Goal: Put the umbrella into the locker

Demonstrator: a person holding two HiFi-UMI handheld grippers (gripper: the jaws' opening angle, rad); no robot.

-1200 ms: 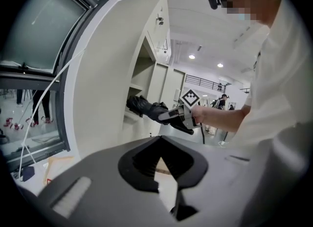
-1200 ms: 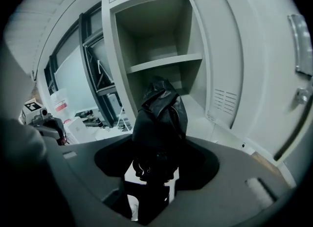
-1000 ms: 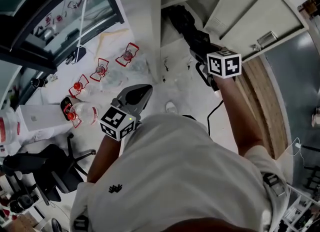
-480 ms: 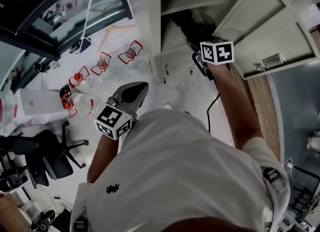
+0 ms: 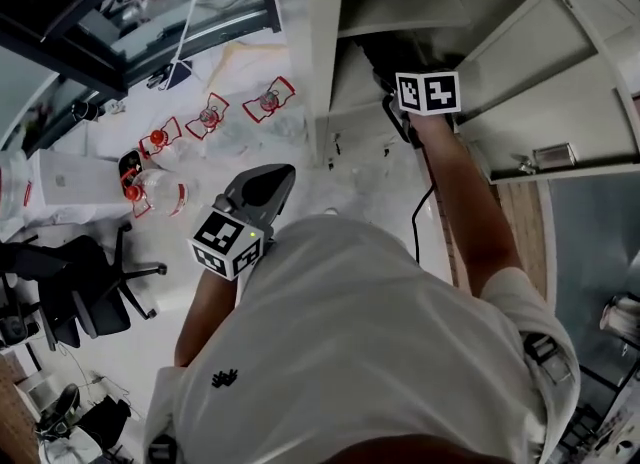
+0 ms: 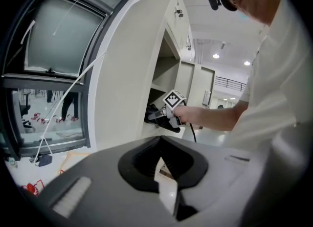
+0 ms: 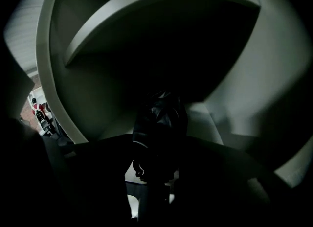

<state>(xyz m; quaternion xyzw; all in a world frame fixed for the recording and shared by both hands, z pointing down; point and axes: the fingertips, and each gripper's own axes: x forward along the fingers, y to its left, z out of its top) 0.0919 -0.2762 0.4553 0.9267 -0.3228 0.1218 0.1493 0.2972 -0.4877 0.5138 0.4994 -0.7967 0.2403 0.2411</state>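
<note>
The black folded umbrella (image 5: pixel 377 53) points into an open compartment of the white locker (image 5: pixel 324 62). My right gripper (image 5: pixel 394 97) is shut on its near end, at the compartment's mouth. In the right gripper view the umbrella (image 7: pixel 159 118) runs forward from between the jaws of the right gripper (image 7: pixel 156 172) into the dark compartment, under a shelf (image 7: pixel 161 6). The left gripper view shows the umbrella (image 6: pixel 157 117) at the locker (image 6: pixel 127 84) opening. My left gripper (image 5: pixel 272 180) hangs lower left, away from the locker, jaws together and empty; it also fills the bottom of its own left gripper (image 6: pixel 164 145) view.
The locker door (image 5: pixel 545 92) stands swung open to the right. A black cable (image 5: pixel 425 217) hangs under my right arm. Red-and-white objects (image 5: pixel 210 117) lie on the floor by the dark window frame (image 5: pixel 120 12). An office chair (image 5: pixel 70 292) stands at lower left.
My right gripper has carried the umbrella forward and deeper into the locker compartment. The left gripper has stayed about where it was.
</note>
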